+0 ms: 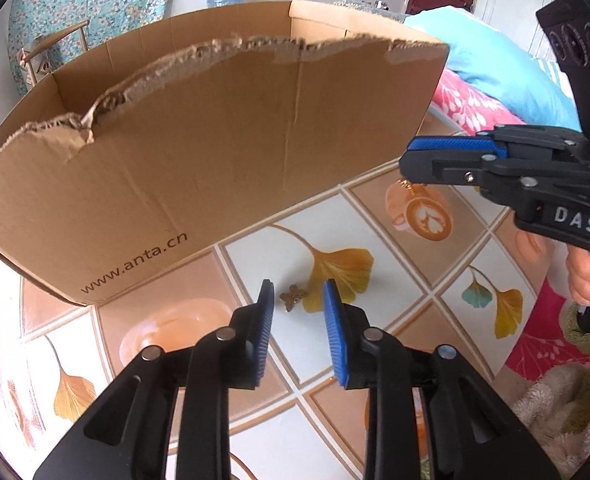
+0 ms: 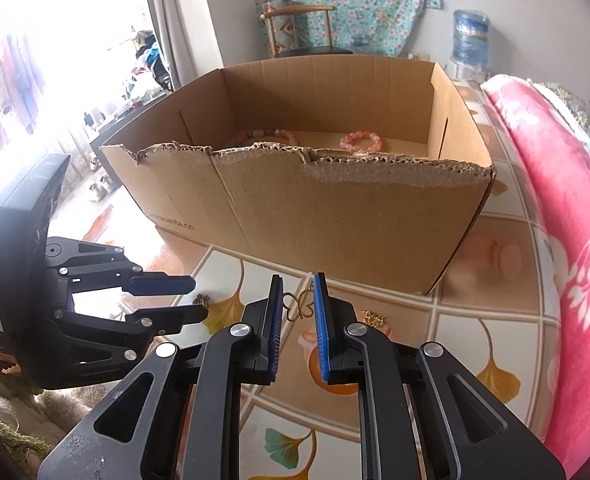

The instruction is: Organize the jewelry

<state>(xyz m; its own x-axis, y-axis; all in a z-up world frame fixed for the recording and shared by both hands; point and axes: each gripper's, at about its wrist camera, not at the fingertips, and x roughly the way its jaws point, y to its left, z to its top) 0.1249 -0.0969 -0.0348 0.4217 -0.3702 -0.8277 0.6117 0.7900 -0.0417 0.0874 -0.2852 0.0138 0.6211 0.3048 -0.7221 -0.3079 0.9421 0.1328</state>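
In the left wrist view, the cardboard box (image 1: 199, 152) filled the upper left of the frame, its torn rim toward the camera. Lower centre, the left gripper (image 1: 298, 300) stood with its jaws apart over the table (image 1: 263, 256), and a small bronze flower charm (image 1: 293, 297) lay loose on the cloth between the blue pads, touched by neither. It looked light, stiff and thin, lying flat, so it was probably best pinched across its petals, close to the cloth.

In the right wrist view, bead bracelets (image 2: 361, 142) lay inside the box at upper centre. At lower centre, the right gripper (image 2: 298, 294) was clamped on a gold wire butterfly (image 2: 299, 307). The wire looked fine and easily bent, likely slippery, so a gentle hold on the loops suited it. Another gold piece (image 2: 375, 319) lay on the cloth just right of it.
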